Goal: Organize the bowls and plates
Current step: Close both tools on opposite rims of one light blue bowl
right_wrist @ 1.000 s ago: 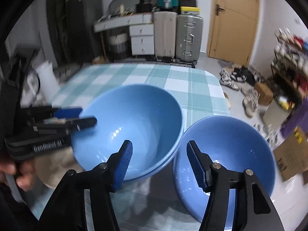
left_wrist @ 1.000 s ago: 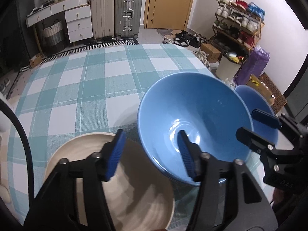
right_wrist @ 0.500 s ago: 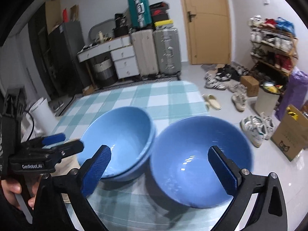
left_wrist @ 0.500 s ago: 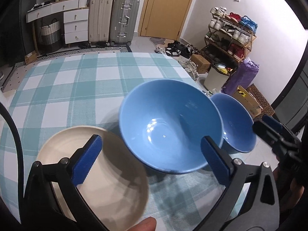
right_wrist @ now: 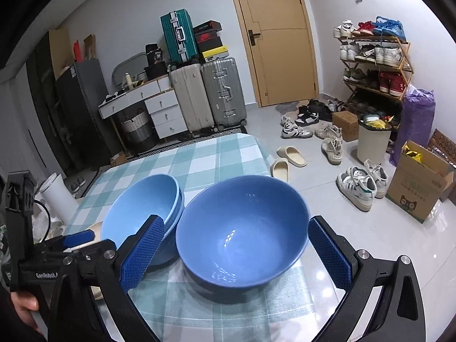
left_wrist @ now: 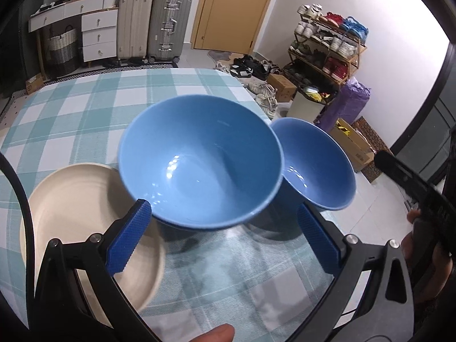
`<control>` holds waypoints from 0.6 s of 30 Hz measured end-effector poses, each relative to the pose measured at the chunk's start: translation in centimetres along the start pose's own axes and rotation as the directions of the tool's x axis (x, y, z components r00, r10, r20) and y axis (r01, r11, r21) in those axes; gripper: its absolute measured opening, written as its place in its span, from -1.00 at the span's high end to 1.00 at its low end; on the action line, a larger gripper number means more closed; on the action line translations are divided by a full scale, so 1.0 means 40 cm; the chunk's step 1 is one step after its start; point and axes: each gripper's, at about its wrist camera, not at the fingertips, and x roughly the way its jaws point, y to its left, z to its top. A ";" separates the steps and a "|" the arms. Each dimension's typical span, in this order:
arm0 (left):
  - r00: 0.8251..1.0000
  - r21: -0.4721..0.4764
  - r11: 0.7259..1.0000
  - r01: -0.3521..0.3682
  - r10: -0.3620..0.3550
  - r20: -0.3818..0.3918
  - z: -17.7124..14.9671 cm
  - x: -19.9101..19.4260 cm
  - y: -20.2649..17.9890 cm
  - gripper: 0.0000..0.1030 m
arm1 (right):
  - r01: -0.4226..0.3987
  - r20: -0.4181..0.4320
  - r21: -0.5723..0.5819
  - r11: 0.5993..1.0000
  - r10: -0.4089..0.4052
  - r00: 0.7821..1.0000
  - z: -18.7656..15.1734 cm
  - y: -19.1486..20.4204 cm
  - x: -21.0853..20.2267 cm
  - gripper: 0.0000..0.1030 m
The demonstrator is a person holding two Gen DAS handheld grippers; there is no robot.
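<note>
Two nested blue bowls (left_wrist: 199,165) stand on the checked tablecloth (left_wrist: 85,108); they also show in the right wrist view (right_wrist: 142,205). A single blue bowl (left_wrist: 316,165) stands to their right near the table's right edge, large in the right wrist view (right_wrist: 242,230). A cream plate (left_wrist: 77,211) lies left of the stack. My left gripper (left_wrist: 225,239) is open and empty just in front of the stack. My right gripper (right_wrist: 236,256) is open and empty, with the single bowl between its fingers but untouched.
The table's right edge (right_wrist: 265,165) drops to a tiled floor with shoes (right_wrist: 356,182) and boxes. Suitcases (right_wrist: 208,94), drawers and a door stand beyond the far edge. The left gripper body (right_wrist: 42,256) sits left of the right one.
Both grippers have opened wide and drawn back from the bowls. The left one let go of the stacked bowl's rim, the right one of the single bowl. The bowls stay on the table.
</note>
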 end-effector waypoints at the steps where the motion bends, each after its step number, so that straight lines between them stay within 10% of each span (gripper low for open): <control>1: 1.000 0.000 1.000 0.006 -0.006 -0.001 -0.004 0.001 -0.008 -0.97 | 0.003 -0.002 0.001 1.000 -0.003 1.000 0.003 -0.006 -0.003 -0.99; 18: 0.998 0.030 0.998 0.062 -0.061 -0.009 -0.038 -0.016 -0.145 -0.73 | 0.069 -0.052 0.066 0.995 -0.066 0.996 -0.005 -0.145 0.035 -0.99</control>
